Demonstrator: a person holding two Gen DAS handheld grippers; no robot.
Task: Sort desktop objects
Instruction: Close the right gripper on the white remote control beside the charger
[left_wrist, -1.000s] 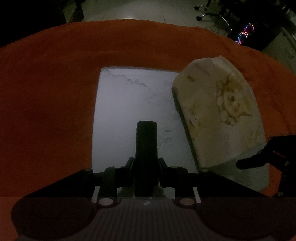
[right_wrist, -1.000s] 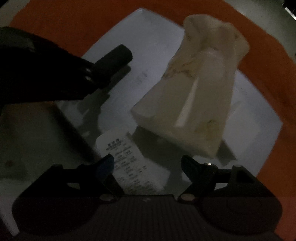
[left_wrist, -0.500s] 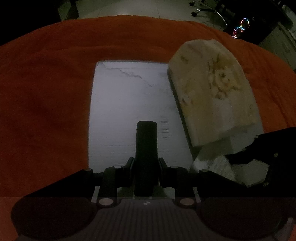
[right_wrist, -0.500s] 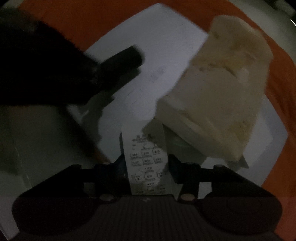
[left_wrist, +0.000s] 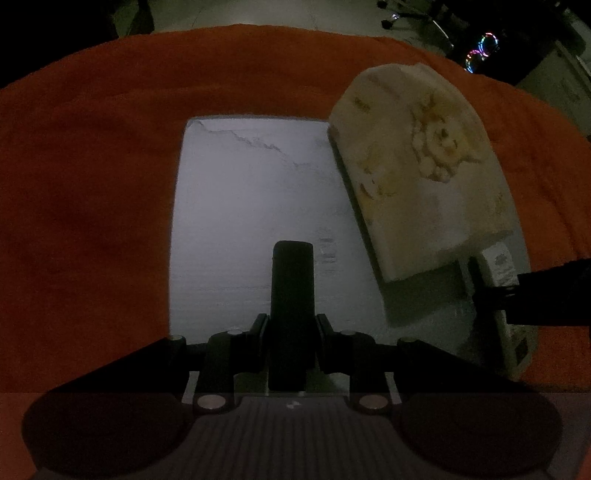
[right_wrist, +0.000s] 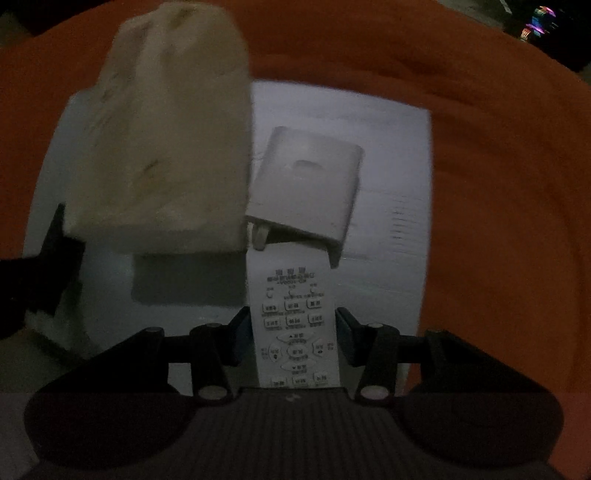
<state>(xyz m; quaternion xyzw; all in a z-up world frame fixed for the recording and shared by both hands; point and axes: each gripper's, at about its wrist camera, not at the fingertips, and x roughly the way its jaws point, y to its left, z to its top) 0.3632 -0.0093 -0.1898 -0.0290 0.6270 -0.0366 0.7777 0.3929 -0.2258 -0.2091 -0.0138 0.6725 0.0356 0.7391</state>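
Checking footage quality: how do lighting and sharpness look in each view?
Left wrist view: very dim, fisheye-curved orange cloth, but the black remote is crisp. Right wrist view: equally dim, the tissue pack smeared by blur, the white remote buttons readable.

Both wrist views close, sharing white mat (left_wrist: 243, 206)

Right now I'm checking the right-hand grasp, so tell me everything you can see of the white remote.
The white remote is a long, flat, plastic-looking bar with rows of small labelled buttons and a round directional pad, face up. The right gripper is closed on its sides. Its far end has a flipped-open cover, beside the cream tissue pack. In the left view, it sits at the white sheet's right edge.
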